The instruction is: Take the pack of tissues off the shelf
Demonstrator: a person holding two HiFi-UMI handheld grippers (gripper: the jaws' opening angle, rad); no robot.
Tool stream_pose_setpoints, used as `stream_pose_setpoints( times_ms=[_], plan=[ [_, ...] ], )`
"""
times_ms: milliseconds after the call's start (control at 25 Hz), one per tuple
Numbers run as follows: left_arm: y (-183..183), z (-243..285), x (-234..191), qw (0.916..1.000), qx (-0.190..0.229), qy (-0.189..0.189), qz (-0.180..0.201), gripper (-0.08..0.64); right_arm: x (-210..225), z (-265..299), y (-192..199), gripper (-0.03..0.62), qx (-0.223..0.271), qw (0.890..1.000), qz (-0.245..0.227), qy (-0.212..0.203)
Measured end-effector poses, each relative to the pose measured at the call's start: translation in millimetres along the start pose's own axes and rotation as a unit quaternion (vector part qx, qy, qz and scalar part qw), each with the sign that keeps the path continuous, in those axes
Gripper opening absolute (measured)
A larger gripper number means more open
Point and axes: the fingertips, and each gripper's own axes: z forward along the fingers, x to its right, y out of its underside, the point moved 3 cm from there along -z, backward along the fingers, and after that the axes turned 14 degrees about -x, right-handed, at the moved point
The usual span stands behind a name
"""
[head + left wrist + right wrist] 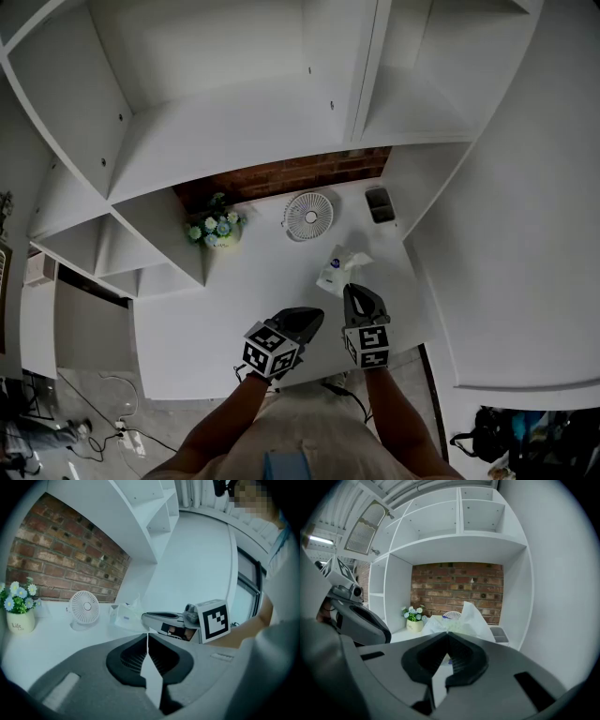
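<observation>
A white shelving unit (234, 122) with open compartments rose over a white desk (216, 319). A strip of red brick wall (281, 176) showed behind the desk's far edge. Over the near part of the desk the person held both tongs side by side, pointing toward the wall.

The left tongs (317, 315) had their jaws together, with only a hairline slit between them and nothing in it. They lay near the pack's left side but apart from it. The right tongs (350, 289) also had their jaws together, and their tips lay right at the near edge of the pack of tissues (339, 272).

The pack sat on the desk, between the tongs and the wall, with a loose sheet (476, 613) standing up out of its top. Behind it to the left stood a small white fan (307, 216), and farther left a pot of flowers (216, 230). Behind it to the right lay a small grey tray (379, 203).

In the right gripper view the jaws covered the pack's lower part, so whether the tips pinched any wrapper or merely touched it could not be made out. The blue label (335, 263) on the pack was too small to read. The person's forearms (225, 422) were cut off at the head view's lower edge.
</observation>
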Motion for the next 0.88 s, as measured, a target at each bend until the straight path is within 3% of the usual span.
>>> stream_pose_setpoints(
  times_ms=[480, 880],
  plan=[
    [30, 19, -27, 0.9967, -0.011, -0.003, -0.080, 0.014, -4, 25, 35, 0.017, -0.039, 0.999, 0.000, -0.023],
    [42, 26, -32, 0.9948, -0.022, -0.011, -0.099, 0.014, -13, 39, 61, 0.017, -0.069, 0.997, -0.005, -0.036]
  ],
)
